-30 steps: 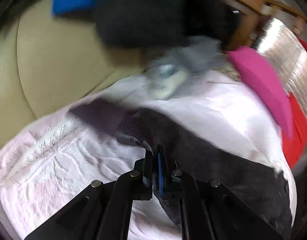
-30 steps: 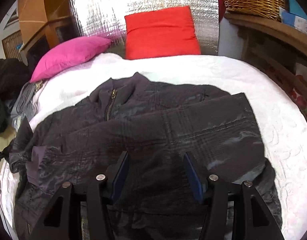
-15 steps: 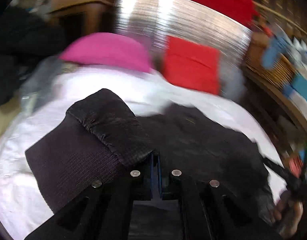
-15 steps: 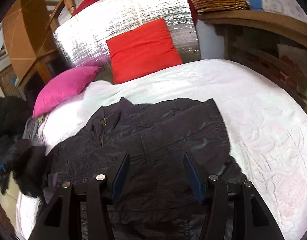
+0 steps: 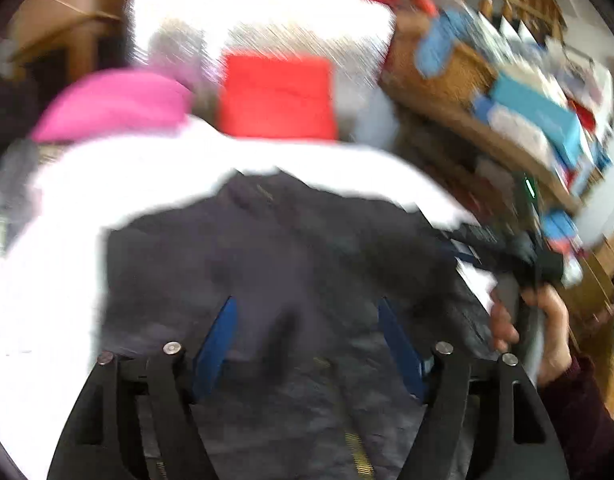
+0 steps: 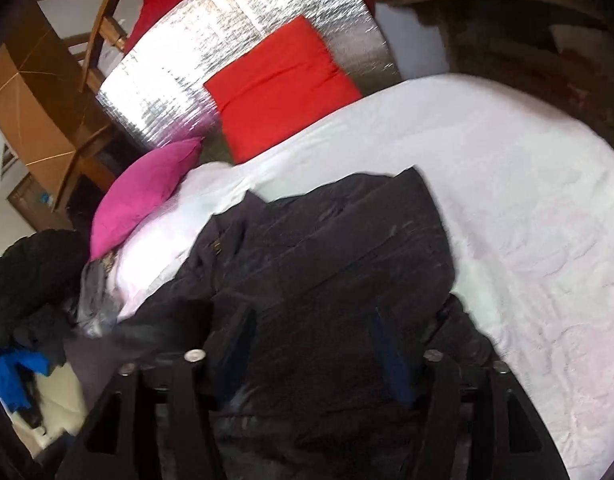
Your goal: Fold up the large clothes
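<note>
My left gripper has just sprung open, jaws empty. My right gripper widened too, gripping nothing, tilted downward.

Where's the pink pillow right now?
In the right wrist view the pink pillow lies at the left of the white bedspread, beside the red cushion and beyond the dark jacket.

I was working in a lived-in bedroom at home: a bed under a white quilted cover, with a red cushion and a pink one propped against a silver foil panel. Wooden furniture stood on one side, and cluttered wooden shelves with a wicker basket on the other.
</note>
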`<state>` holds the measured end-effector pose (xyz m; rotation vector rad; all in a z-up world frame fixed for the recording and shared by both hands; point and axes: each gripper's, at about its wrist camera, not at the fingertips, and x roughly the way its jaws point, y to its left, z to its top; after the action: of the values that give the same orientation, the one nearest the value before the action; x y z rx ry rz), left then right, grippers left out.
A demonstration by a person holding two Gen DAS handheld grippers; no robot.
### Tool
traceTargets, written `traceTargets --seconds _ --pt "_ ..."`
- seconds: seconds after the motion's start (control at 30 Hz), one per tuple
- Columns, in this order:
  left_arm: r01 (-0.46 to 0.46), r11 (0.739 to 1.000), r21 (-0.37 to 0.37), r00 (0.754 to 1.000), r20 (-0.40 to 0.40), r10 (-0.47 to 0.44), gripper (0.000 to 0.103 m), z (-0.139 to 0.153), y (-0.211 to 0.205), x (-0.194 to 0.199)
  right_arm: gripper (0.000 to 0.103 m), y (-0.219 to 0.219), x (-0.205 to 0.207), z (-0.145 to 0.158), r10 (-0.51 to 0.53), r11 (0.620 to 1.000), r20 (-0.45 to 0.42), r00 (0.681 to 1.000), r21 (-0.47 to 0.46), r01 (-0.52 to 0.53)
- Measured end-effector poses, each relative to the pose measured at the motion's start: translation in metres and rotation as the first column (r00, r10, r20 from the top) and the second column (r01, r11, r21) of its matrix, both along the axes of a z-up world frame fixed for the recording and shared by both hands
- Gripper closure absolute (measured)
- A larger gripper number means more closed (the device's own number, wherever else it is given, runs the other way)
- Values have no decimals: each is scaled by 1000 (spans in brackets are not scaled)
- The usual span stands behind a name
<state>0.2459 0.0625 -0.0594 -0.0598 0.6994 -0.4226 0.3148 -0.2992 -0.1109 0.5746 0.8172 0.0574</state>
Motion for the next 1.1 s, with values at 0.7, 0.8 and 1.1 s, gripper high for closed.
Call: traceTargets --seconds 0.7,0.8,1.1 --pt "-474 866 159 835 -230 500 65 -84 121 93 17 144 -7 -27 500 854 -124 857 234 -464" --pt "-474 864 168 833 -233 502 65 -92 122 92 17 134 0 -49 466 815 -117 877 442 -374" --pt "-470 865 175 845 -196 498 65 -88 123 90 17 132 -6 -70 495 746 -170 852 586 -317"
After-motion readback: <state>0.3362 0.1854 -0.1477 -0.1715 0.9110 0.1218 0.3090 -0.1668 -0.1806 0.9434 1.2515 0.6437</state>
